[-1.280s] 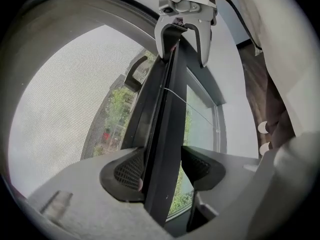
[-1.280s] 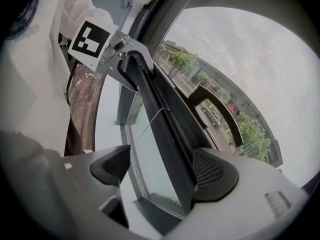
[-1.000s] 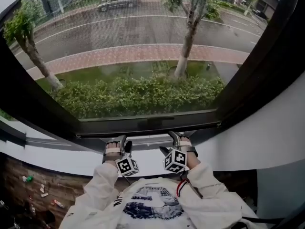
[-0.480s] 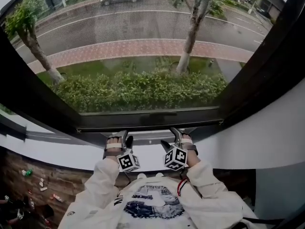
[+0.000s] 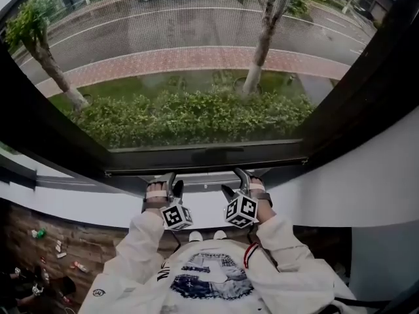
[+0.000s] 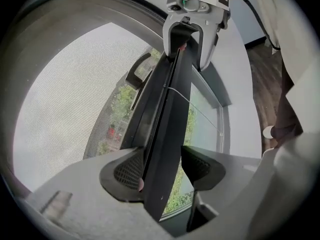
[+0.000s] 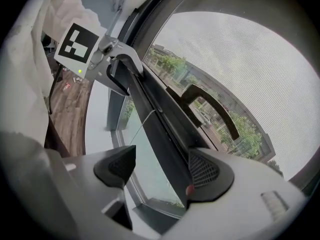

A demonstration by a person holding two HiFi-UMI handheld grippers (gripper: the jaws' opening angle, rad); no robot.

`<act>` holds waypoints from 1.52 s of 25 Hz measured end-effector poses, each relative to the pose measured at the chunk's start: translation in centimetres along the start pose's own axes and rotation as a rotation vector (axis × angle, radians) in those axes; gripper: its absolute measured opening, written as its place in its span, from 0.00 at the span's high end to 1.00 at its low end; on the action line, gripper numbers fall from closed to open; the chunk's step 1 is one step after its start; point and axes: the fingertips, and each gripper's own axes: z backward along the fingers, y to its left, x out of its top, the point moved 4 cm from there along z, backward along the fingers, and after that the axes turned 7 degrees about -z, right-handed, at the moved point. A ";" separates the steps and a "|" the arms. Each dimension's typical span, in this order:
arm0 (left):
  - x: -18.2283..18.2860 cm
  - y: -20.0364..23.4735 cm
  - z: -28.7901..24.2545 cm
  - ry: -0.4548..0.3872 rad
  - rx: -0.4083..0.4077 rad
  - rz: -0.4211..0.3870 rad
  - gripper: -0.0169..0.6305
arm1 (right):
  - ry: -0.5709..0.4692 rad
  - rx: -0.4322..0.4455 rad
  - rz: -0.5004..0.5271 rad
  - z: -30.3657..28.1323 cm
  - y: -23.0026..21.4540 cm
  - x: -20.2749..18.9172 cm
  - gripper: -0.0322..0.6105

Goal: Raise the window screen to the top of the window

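Since 1 second ago both hands have kept their place. The right gripper (image 7: 161,169) has just been closing its fingers, with the window screen's dark flat bottom rail (image 7: 160,129) between them. They are still spread: 1 pad touches the rail and the other stands clear. The left gripper (image 6: 162,169) straddles the rail the same way. Beyond, the grey mesh (image 6: 65,109) covers the black-framed window (image 5: 39,136) down to its bottom.

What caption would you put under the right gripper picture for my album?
Right tongs, just closing, straddle the screen's bar without pinching it yet; the left tongs sit farther along.
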 end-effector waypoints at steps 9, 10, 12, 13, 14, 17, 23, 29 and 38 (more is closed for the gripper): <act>0.0 -0.5 0.4 -0.003 -0.050 -0.018 0.60 | 0.031 0.016 0.003 0.2 0.6 -0.3 0.46; 0.0 -0.4 0.4 0.002 -0.045 -0.023 0.60 | 0.034 0.015 0.008 0.2 0.6 -0.2 0.46; 0.0 -0.4 0.4 0.011 -0.042 -0.025 0.60 | 0.040 0.014 0.012 0.2 0.5 -0.1 0.46; 0.0 -0.4 0.4 0.012 -0.041 -0.027 0.60 | 0.041 0.009 0.013 0.2 0.5 -0.1 0.47; 0.0 -0.4 0.4 0.011 -0.038 -0.030 0.60 | 0.040 -0.002 0.015 0.2 0.4 -0.1 0.47; 0.0 -0.3 0.3 0.006 -0.027 -0.041 0.60 | 0.033 -0.052 0.023 0.2 0.0 -0.1 0.50; -0.2 -0.2 0.5 0.007 -0.032 -0.044 0.61 | 0.014 -0.026 -0.028 0.6 -0.2 0.2 0.52; 0.1 0.2 0.7 0.006 -0.018 -0.049 0.61 | 0.011 -0.052 -0.014 0.9 -0.5 0.3 0.53; 1.2 4.3 2.4 0.004 0.068 -0.041 0.61 | -0.048 -0.132 0.003 3.3 -3.5 3.0 0.53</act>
